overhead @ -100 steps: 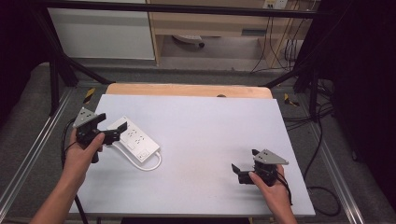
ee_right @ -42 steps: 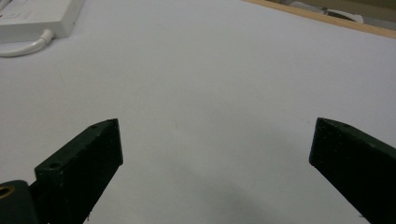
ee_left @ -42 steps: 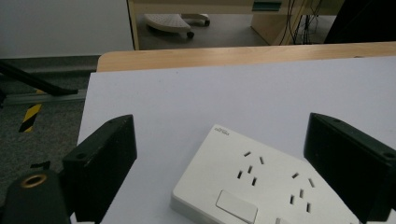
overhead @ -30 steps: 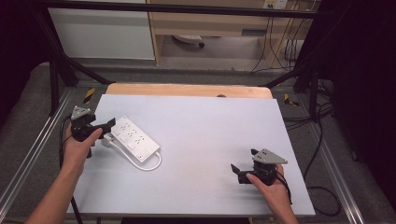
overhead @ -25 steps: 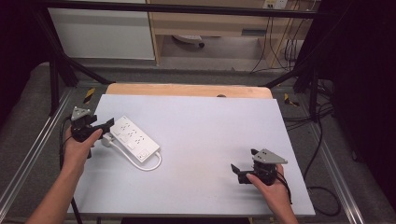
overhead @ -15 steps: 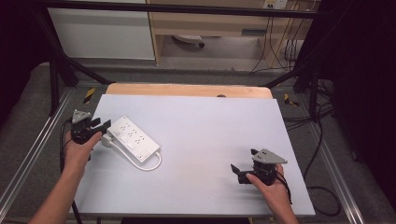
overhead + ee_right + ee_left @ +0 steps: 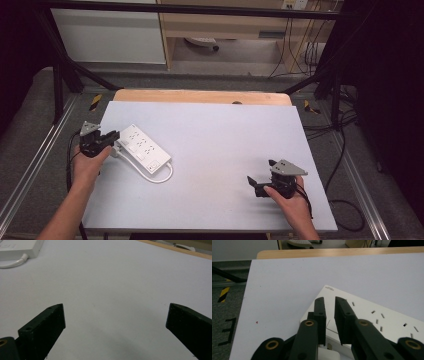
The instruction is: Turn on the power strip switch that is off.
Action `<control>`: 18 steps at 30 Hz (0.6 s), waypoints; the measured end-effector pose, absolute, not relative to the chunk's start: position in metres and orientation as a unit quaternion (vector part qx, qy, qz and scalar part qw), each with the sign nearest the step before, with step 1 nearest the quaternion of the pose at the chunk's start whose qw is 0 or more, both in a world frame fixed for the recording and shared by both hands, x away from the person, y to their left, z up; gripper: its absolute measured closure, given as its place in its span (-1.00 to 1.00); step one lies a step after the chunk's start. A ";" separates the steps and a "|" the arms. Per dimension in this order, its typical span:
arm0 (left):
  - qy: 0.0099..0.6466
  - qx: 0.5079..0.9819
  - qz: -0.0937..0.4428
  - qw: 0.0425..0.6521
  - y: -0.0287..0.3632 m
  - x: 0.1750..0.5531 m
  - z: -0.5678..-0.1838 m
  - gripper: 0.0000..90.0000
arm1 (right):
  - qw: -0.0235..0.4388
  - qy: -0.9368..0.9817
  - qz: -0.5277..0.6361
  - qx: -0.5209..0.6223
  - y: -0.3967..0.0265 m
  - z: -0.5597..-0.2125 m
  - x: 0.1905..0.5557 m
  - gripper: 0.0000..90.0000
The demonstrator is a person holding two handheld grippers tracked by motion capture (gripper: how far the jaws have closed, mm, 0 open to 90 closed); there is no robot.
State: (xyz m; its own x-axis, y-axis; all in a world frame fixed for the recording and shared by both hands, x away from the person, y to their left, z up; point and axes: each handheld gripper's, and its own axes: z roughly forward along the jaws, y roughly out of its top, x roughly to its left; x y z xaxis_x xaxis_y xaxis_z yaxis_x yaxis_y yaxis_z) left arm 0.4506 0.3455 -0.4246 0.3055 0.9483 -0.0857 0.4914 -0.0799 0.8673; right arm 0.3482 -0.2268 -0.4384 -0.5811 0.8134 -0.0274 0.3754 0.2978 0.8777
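A white power strip (image 7: 144, 149) lies slanted on the left part of the pale table (image 7: 225, 130), its white cord (image 7: 163, 176) looping out from its near end. My left gripper (image 7: 112, 136) sits at the strip's far left end. In the left gripper view its jaws stand almost together over the power strip (image 7: 372, 315), and the left gripper (image 7: 329, 300) has just a thin slit with nothing in it. A white plug part (image 7: 327, 353) shows beneath the jaws' base. My right gripper (image 7: 256, 183) rests near the table's front right, its jaws wide apart; the right gripper (image 7: 115, 322) holds nothing.
A wooden strip (image 7: 200, 96) runs along the table's far edge. Metal rails (image 7: 35, 155) flank the table on both sides. Cables (image 7: 345, 210) trail on the floor at the right. A corner of the power strip (image 7: 17, 248) and its cord appear far off in the right gripper view.
Since 3.3 s ago my left gripper has drawn back left to the strip's end, with only small shifts in the last second. The power strip and my right gripper have stayed put.
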 end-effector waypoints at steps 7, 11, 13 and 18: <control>0.518 0.689 0.259 0.435 0.342 0.449 -0.428 0.92 | 0.244 0.768 0.448 0.386 -0.227 -0.439 0.348 -0.94; 0.513 0.693 0.254 0.438 0.340 0.448 -0.430 0.97 | 0.244 0.770 0.446 0.386 -0.227 -0.439 0.348 -0.94; 0.512 0.694 0.251 0.439 0.339 0.448 -0.431 0.99 | 0.244 0.770 0.446 0.386 -0.227 -0.439 0.348 -0.94; 0.510 0.697 0.248 0.439 0.338 0.446 -0.433 1.00 | 0.245 0.770 0.446 0.385 -0.227 -0.439 0.348 -0.94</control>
